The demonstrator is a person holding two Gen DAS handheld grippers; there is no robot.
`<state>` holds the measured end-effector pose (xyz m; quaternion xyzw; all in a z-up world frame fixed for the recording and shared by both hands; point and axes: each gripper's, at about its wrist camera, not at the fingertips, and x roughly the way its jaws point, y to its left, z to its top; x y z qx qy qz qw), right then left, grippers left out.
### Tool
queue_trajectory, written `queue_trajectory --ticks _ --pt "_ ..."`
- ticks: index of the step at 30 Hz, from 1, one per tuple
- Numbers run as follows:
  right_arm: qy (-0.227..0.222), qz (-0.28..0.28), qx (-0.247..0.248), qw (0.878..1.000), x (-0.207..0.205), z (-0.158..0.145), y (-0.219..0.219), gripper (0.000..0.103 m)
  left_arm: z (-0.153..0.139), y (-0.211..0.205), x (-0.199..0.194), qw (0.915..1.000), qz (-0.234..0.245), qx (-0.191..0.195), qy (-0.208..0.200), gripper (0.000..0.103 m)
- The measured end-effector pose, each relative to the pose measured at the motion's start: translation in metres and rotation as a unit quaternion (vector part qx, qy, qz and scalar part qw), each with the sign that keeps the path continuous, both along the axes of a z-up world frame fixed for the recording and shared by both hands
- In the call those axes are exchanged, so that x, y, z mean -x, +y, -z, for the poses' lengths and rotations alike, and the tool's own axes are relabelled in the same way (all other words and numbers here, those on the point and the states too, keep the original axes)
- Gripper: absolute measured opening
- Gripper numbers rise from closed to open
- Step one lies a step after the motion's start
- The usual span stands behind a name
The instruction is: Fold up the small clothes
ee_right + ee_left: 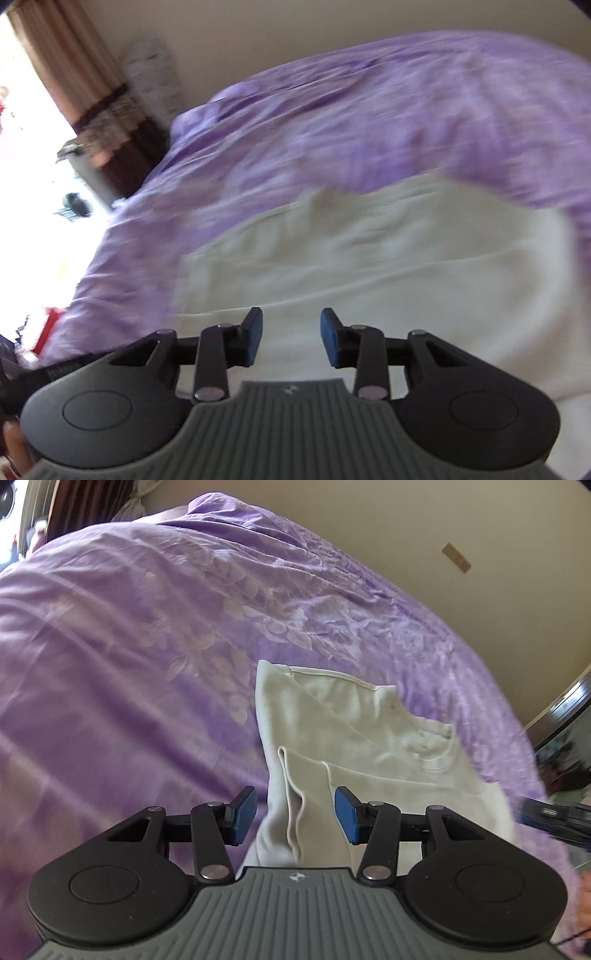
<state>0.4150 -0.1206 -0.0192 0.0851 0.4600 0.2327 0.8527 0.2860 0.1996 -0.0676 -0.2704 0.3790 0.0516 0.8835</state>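
The left gripper (295, 816) is hovering with jaws apart over the folded edge of the white garment (369, 738), gripping nothing. The garment is lying on the purple bedspread (129, 646), toward its near edge. The right gripper (291, 338) is hanging open over the cloth.

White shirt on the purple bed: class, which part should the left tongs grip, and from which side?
Grip the shirt by its doubled edge nearest the left tongs, coming in low from the near side. That fold stands raised between the open pads, above the bedspread.
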Motion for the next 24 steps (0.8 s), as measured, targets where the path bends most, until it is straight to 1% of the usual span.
queue_trajectory --ticks 3,4,6,8,9,11,12,15,18,20,21,22,23,24 --pt "-0.010 0.064 0.028 0.998 -0.012 -0.006 -0.069 0.033 0.007 -0.007 -0.019 0.9997 0.007 -0.024 0.003 0.055" --pt "-0.010 0.085 0.033 0.996 -0.017 -0.005 -0.091 0.033 0.009 -0.008 -0.023 0.9996 0.008 -0.028 0.003 0.052" --pt "-0.012 0.121 0.042 0.992 -0.028 -0.002 -0.129 0.034 0.012 -0.012 -0.033 0.9990 0.014 -0.042 0.006 0.041" --pt "-0.009 0.143 0.044 0.989 -0.040 0.005 -0.156 0.035 0.011 -0.018 -0.040 0.9978 0.019 -0.064 0.006 0.023" --pt "-0.007 0.150 0.042 0.988 -0.047 0.010 -0.166 0.035 0.011 -0.021 -0.042 0.9970 0.020 -0.075 0.004 0.020" --pt "-0.003 0.158 0.042 0.987 -0.064 0.021 -0.178 0.035 0.011 -0.023 -0.046 0.9960 0.022 -0.086 0.000 0.006" --pt "-0.003 0.158 0.043 0.987 -0.073 0.027 -0.180 0.035 0.010 -0.024 -0.048 0.9957 0.025 -0.089 0.000 0.003" --pt "0.003 0.162 0.042 0.986 -0.101 0.047 -0.186 0.035 0.007 -0.024 -0.051 0.9950 0.036 -0.093 -0.003 0.001" --pt "0.023 0.176 0.014 0.984 -0.125 0.068 -0.190 0.035 -0.002 -0.022 -0.051 0.9945 0.042 -0.094 -0.021 0.000" --pt "0.035 0.186 0.000 0.982 -0.137 0.078 -0.191 0.035 -0.008 -0.019 -0.052 0.9953 0.042 -0.081 -0.030 0.000" --pt "0.042 0.189 -0.007 0.981 -0.141 0.084 -0.191 0.031 -0.011 -0.018 -0.052 0.9954 0.045 -0.076 -0.037 0.000" --pt "0.052 0.191 -0.015 0.980 -0.145 0.089 -0.193 0.012 -0.014 -0.019 -0.053 0.9948 0.049 -0.078 -0.043 0.000" --pt "0.063 0.191 -0.026 0.979 -0.148 0.093 -0.194 0.000 -0.017 -0.020 -0.054 0.9940 0.052 -0.083 -0.050 0.000" --pt "0.065 0.189 -0.042 0.979 -0.149 0.095 -0.197 0.000 -0.019 -0.020 -0.054 0.9932 0.051 -0.088 -0.057 0.000"
